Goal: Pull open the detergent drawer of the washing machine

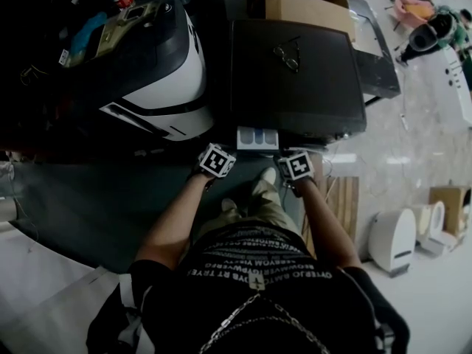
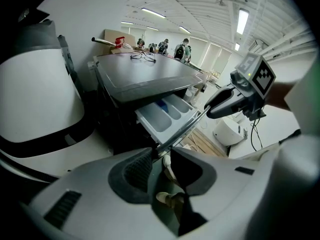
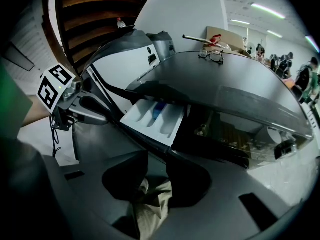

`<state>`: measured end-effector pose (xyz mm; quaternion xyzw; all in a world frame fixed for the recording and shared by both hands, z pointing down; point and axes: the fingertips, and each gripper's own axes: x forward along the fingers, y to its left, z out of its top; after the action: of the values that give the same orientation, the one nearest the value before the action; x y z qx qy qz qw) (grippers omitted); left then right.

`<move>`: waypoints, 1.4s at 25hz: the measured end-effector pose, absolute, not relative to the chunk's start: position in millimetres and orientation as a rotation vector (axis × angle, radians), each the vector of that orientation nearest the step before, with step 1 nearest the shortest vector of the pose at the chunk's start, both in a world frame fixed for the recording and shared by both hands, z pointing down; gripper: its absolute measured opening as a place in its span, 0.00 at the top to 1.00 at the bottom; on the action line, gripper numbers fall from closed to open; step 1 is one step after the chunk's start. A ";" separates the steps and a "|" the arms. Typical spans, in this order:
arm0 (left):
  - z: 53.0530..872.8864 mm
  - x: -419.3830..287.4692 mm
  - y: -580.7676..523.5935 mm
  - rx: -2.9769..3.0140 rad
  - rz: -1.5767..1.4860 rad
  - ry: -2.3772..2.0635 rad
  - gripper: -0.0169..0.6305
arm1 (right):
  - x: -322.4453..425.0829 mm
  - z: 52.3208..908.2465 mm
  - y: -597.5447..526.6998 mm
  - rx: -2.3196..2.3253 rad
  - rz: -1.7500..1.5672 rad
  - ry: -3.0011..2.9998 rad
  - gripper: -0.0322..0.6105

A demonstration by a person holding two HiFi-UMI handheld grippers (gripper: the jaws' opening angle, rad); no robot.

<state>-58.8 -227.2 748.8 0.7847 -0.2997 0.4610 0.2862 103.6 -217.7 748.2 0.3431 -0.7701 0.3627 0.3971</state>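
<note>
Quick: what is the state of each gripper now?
Left gripper: closed on the detergent drawer front edge.
Right gripper: closed on the same front edge.

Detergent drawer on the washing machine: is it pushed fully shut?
No, the detergent drawer juts out from the washing machine, with its compartments open to view.

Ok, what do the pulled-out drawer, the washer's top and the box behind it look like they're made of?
Drawer: probably moulded plastic, pale and smooth, with rounded one-piece compartments and a blue part.
Washer top: dark, smooth, slightly glossy panel with a soft sheen; painted metal or plastic, I can't tell which.
Box: plain cardboard, by its matte tan faces and straight edges.
</note>
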 end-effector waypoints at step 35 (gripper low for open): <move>750.8 -59.6 -170.3 2.128 1.286 -0.745 0.80 | 112.8 755.8 -161.6 0.873 0.924 -1.882 0.78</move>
<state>-59.6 -170.3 750.8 0.7894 -0.2764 0.4772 0.2695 112.8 -161.6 755.8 0.3485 -0.7514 0.3691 0.4216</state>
